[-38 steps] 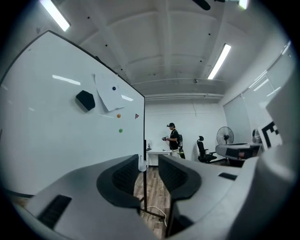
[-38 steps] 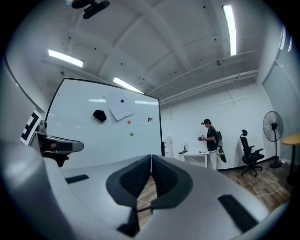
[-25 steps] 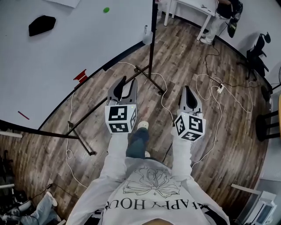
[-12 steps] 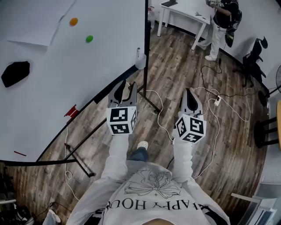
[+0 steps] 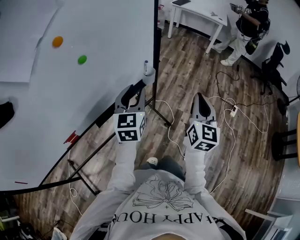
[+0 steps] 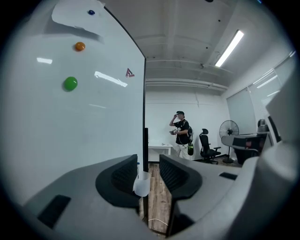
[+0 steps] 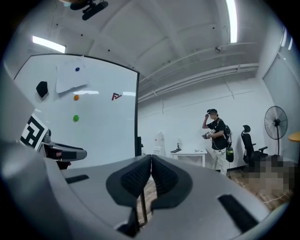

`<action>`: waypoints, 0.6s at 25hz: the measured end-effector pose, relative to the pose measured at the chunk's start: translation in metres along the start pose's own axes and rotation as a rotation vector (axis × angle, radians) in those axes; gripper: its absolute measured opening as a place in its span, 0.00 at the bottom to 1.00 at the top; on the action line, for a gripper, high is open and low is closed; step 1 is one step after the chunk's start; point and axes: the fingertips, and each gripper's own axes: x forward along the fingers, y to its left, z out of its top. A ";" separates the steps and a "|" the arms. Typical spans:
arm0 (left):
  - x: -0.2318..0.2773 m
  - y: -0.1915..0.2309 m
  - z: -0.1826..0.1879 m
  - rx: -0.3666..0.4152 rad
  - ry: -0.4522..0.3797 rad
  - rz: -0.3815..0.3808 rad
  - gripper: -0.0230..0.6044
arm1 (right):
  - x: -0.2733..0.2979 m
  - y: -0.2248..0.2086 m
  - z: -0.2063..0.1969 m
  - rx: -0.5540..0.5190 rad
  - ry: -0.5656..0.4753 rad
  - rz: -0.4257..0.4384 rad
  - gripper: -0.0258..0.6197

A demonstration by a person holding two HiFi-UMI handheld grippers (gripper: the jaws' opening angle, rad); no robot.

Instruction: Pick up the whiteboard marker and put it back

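One dark-capped whiteboard marker [image 5: 146,67] stands in a white cup [image 5: 149,78]; left gripper [image 5: 133,88] opening, empty; right gripper [image 5: 200,96] clenched.

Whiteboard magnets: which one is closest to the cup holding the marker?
The green magnet, lowest on the whiteboard and nearest the cup; the orange magnet and blue magnet sit higher.

Whiteboard marker [image 5: 146,66]: slim, pale barrel, dark tip pointing up. Standing nearly upright in small translucent white cup [image 5: 149,78], lower part sitting inside cup, upper part sticking out above rim. Cup hanging on right edge of whiteboard [image 5: 103,98], near board's lower corner, above wood floor.
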 end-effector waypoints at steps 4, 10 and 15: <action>0.034 0.005 -0.002 0.007 0.021 0.016 0.24 | 0.038 -0.011 0.000 0.014 0.005 0.016 0.04; 0.092 0.013 -0.013 -0.004 0.055 0.064 0.24 | 0.102 -0.025 -0.005 -0.006 0.015 0.077 0.04; 0.143 0.014 -0.020 -0.009 0.095 0.113 0.24 | 0.155 -0.042 -0.006 -0.025 0.032 0.140 0.04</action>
